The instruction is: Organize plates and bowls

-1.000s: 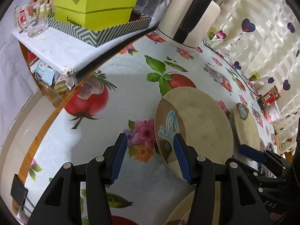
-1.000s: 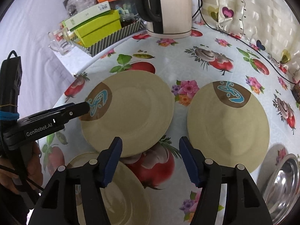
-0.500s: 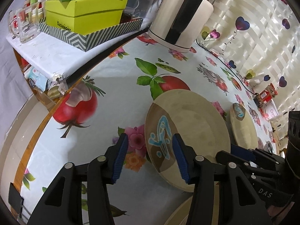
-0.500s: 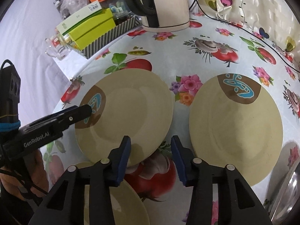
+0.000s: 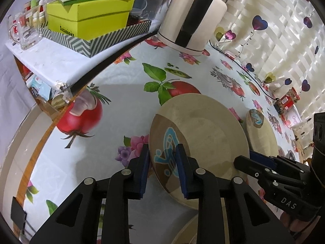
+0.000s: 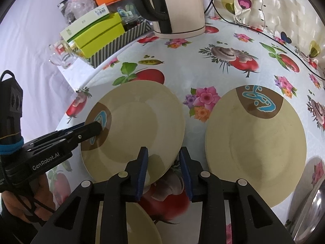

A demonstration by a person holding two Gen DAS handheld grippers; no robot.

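A beige plate (image 5: 203, 134) with a brown and blue patch lies on the fruit-print tablecloth (image 5: 113, 93). My left gripper (image 5: 162, 162) is closing on its rim at the patch, one pad on the face and the other against the outer edge. The right wrist view shows that gripper (image 6: 91, 127) pinching the same plate (image 6: 138, 118). My right gripper (image 6: 163, 162) is also closing astride the near rim, with a sliver of cloth still showing beside its right pad. A second plate (image 6: 256, 148) lies to the right. A third plate (image 6: 134, 223) is partly hidden under my fingers.
A steel bowl (image 6: 308, 203) peeks in at the lower right. A cream kettle (image 6: 178, 6) with its cord stands at the back. Left of the table, a side shelf holds a striped tray of green boxes (image 5: 91, 26) and glass mugs (image 5: 22, 32). A hand (image 6: 20, 203) holds the left gripper.
Both pairs of jaws have narrowed from wide open around the first plate's rim. The left gripper has slid in over the brown patch. The plates lie where they were.
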